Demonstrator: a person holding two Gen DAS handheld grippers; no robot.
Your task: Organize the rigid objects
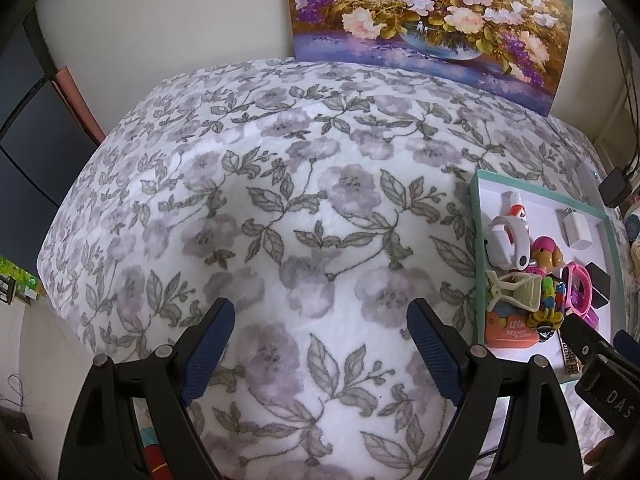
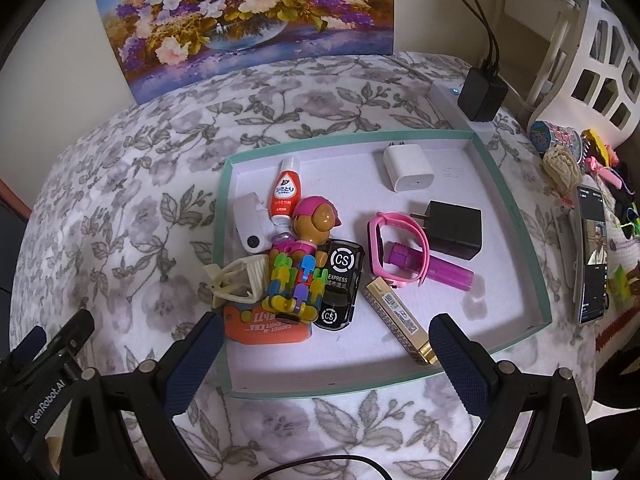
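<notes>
Right tool (image 2: 326,354) above filled tray (image 2: 516,208)

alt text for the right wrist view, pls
A shallow teal-rimmed tray on a floral cloth holds small items: white charger, black charger, pink watch, black toy car and gold harmonica. The right hand-held gripper hangs open over its near edge, holding nothing. A flower painting leans behind.

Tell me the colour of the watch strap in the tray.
Pink watch strap; clearest in the right wrist view.
</notes>
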